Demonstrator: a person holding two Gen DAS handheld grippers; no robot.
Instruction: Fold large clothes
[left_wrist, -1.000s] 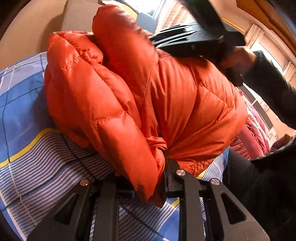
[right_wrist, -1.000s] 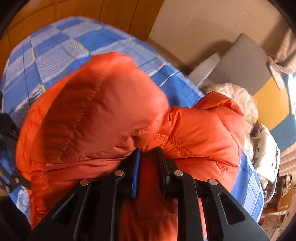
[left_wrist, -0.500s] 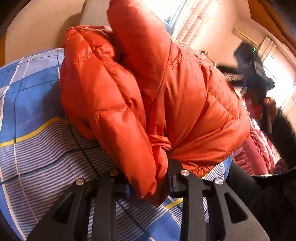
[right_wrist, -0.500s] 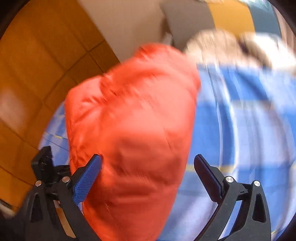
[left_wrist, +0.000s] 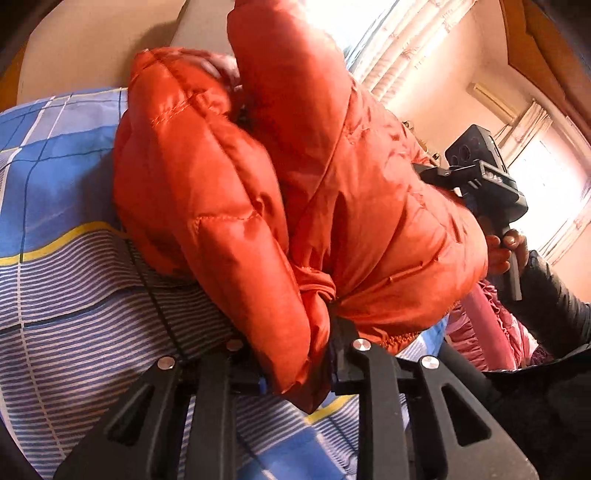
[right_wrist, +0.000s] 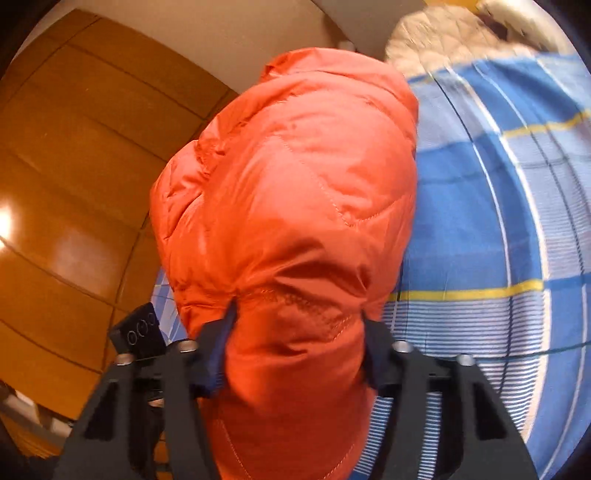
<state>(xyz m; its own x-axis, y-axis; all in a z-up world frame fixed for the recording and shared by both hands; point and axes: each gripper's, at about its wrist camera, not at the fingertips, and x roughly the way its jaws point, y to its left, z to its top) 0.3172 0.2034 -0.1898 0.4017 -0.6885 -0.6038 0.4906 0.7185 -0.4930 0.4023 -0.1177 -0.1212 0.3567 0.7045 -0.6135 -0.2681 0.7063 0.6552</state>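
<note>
Item 1 – orange puffer jacket (left_wrist: 332, 206): quilted, glossy, bunched into a tall heap on the bed, over the blue plaid sheet (left_wrist: 55, 184). Folds stacked; one padded section stands upright at top of heap in left wrist view. Hem/cuff edge hangs down toward left tongs.

Item 2 – left tongs (left_wrist: 295, 373): black, two-finger. Jaws closing, nearly together, pinching a gathered wad of orange fabric at lower edge of jacket. Fabric fills the gap; pads mostly hidden by it.

Item 3 – right tongs (right_wrist: 295, 350): black w/ blue pad (right_wrist: 218, 354) on one finger. Jaws closing from wider spread, both sides pressing into a thick puffy lobe of the jacket, which bulges above and below the fingers. Seen also from left wrist view at far side of heap (left_wrist: 480, 177), w/ person's hand (left_wrist: 506, 247) on the handle, dark sleeve (left_wrist: 554, 306) behind.

Item 4 – bed sheet: blue/white checks, yellow stripe, fine striped panels. Carries jacket.

Item 5 – misc.: pink quilted garment (left_wrist: 487, 328) beside the orange heap, right of left wrist view; cream quilted item (right_wrist: 443, 37) at far end of bed; wood panelling (right_wrist: 74, 166) to the side; bright curtained window (left_wrist: 406, 48).
</note>
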